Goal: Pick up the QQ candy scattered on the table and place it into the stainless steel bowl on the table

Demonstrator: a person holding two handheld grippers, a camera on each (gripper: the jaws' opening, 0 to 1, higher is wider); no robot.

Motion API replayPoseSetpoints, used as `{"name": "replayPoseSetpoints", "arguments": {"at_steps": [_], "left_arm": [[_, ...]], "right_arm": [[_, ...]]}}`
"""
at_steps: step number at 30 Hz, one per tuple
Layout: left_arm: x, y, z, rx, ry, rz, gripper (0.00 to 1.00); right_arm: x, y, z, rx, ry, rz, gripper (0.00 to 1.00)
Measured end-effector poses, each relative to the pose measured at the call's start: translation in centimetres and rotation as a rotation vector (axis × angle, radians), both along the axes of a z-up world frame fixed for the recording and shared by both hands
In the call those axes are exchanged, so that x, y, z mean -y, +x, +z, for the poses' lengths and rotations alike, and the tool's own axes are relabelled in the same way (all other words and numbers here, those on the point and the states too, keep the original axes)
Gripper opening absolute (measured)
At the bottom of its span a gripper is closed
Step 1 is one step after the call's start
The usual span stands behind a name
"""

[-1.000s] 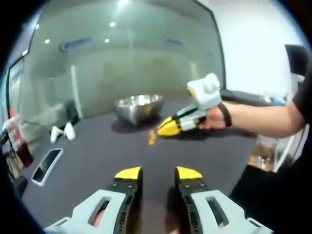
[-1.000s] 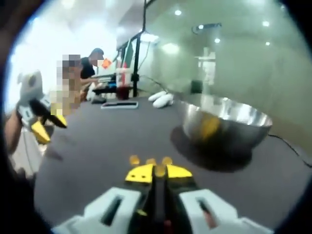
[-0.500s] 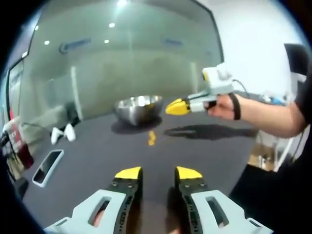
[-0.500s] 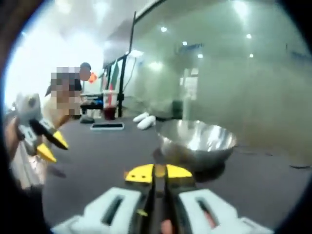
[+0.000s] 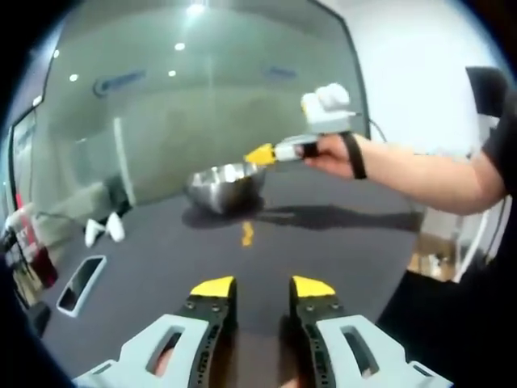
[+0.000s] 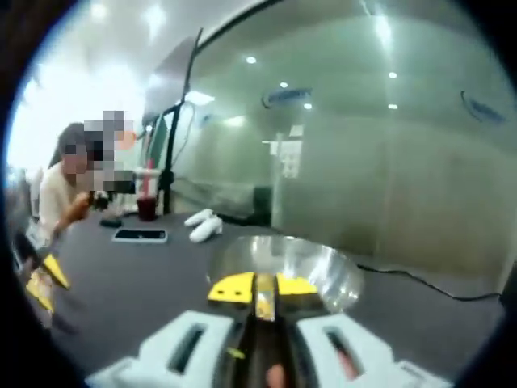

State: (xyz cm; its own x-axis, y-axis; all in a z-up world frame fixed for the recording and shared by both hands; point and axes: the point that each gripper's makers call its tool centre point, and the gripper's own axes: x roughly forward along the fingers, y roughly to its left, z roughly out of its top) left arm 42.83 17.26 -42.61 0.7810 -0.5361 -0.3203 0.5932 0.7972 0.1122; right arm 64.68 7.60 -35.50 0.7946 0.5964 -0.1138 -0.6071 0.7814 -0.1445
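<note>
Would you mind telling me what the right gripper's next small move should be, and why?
Probably open the right gripper to drop the candy. Its jaws are shut on a yellow piece and, in both views, they hang over the stainless steel bowl.
</note>
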Motion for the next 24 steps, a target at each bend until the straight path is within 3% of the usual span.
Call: {"name": "replayPoseSetpoints", "arguments": {"at_steps": [2, 6, 8, 10, 12, 24], "left_arm": [[0.0, -0.1, -0.1, -0.004, -0.004, -0.001, 0.28], [-0.1, -0.1, -0.3, -0.011, 0.001, -0.001, 0.28], [-0.2, -0.1, -0.3, -0.011, -0.001, 0.001, 0.28], [-0.3, 0.0, -0.3, -0.01, -0.006, 0.003, 0.28], [-0.5, 0.1, -0.2, -0.002, -0.007, 0.01, 0.28], [-0.2, 0.2, -0.6, -0.013, -0.004, 0.002, 0.28]], "right_arm": [[-0.3, 2.0, 0.3, -0.005, 0.001, -0.003, 0.09], [-0.8, 2.6, 1.2, 0.009, -0.001, -0.003, 0.09], [-0.3, 3.5, 0.6, 0.015, -0.043, -0.029, 0.1], [0.0, 4.2, -0.4, -0.026, -0.041, -0.043, 0.21], [0.0, 3.7, -0.8, -0.06, 0.026, -0.029, 0.25], [1.9, 2.8, -1.2, -0.088, 0.054, -0.077, 0.21]]}}
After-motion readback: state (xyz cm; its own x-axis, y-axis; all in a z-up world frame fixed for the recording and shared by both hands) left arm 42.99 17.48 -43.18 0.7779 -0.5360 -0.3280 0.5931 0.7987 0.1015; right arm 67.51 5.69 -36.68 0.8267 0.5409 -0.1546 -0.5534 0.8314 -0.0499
